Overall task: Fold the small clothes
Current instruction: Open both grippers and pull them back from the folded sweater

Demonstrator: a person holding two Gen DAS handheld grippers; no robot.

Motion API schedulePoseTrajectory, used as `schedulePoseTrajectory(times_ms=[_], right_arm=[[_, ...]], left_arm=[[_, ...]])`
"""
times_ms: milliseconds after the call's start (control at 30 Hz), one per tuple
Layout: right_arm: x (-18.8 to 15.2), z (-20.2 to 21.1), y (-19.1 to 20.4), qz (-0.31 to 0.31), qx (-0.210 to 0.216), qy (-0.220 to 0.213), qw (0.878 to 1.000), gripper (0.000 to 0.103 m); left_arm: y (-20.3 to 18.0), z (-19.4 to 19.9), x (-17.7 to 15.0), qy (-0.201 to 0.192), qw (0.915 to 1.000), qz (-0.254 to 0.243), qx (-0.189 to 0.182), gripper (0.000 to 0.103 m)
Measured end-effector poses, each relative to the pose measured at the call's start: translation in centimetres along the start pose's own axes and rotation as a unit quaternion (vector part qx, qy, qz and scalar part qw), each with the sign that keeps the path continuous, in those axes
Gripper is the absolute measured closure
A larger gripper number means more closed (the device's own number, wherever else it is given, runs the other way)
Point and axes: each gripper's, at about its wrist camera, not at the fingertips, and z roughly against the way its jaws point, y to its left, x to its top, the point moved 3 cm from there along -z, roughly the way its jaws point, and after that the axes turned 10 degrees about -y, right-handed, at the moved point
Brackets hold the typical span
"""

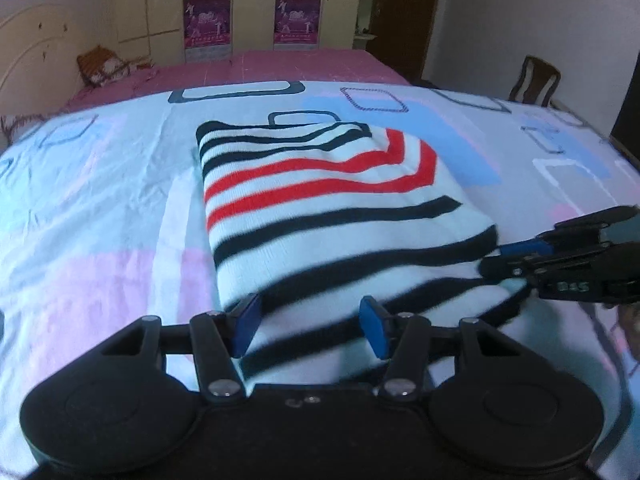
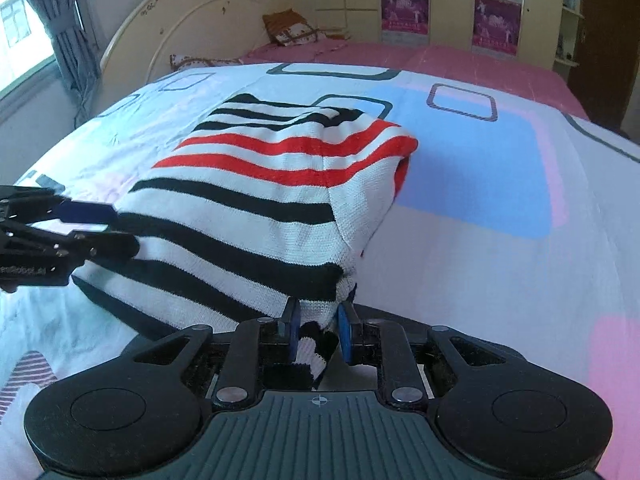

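Only right-wrist view shows right gripper (image 2: pixel 318 330) pinching sweater (image 2: pixel 256 200) hem

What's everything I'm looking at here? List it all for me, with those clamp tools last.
Striped sweater: one, white with black and red stripes, partly folded on the bed.
Bed sheet: one, pale with blue and pink blocks and outlined squares, under the sweater.
Pink cover: one, on the far half of the bed.
Pillow: one, orange and white, by the headboard.
Headboard: one, cream, arched.
Wardrobe: one, cream with purple posters.
Chair: one, brown wood, beside the bed.
Curtain: one, grey, at the window.
Left gripper: black, blue pads, sweater's near edge between its jaws.
Right gripper: black, blue pads, pinching the sweater's corner.
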Motion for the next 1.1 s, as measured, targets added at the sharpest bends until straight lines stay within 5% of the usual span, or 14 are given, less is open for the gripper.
schedulePoseTrajectory(times_ms=[467,500,533,567,600,633,1100], right_arm=[[0.1,1.4,0.4,-0.017,-0.016,-0.018,1.0,0.083],[0.2,2.7,0.3,-0.026,-0.016,-0.032,0.999,0.083],[0.1,4.1,0.2,-0.034,-0.017,-0.043,0.998,0.083],[0.0,5.1,0.1,-0.039,-0.019,-0.045,0.998,0.065],[-0.3,6.1,0.1,-0.042,-0.027,-0.048,0.998,0.017],[-0.7,7.3,0.2,-0.038,-0.037,-0.061,0.997,0.0],[-5.1,21.0,4.5,-0.05,-0.087,-0.096,0.99,0.0]], left_arm=[[-1.2,1.7,-1.1,0.0,0.9986,0.008,0.053,0.047],[-1.7,2.5,-1.2,-0.004,0.9983,0.01,0.057,0.036],[-2.2,3.3,-1.3,-0.009,0.9979,0.009,0.064,0.014],[-2.8,4.0,-1.4,-0.013,0.9973,0.003,0.073,0.005],[-3.7,4.9,-1.5,-0.024,0.9959,-0.008,0.087,0.0],[-4.5,5.7,-1.6,-0.038,0.9943,-0.018,0.098,0.0],[-10.7,17.9,-3.4,-0.113,0.9891,0.009,0.095,0.0]])
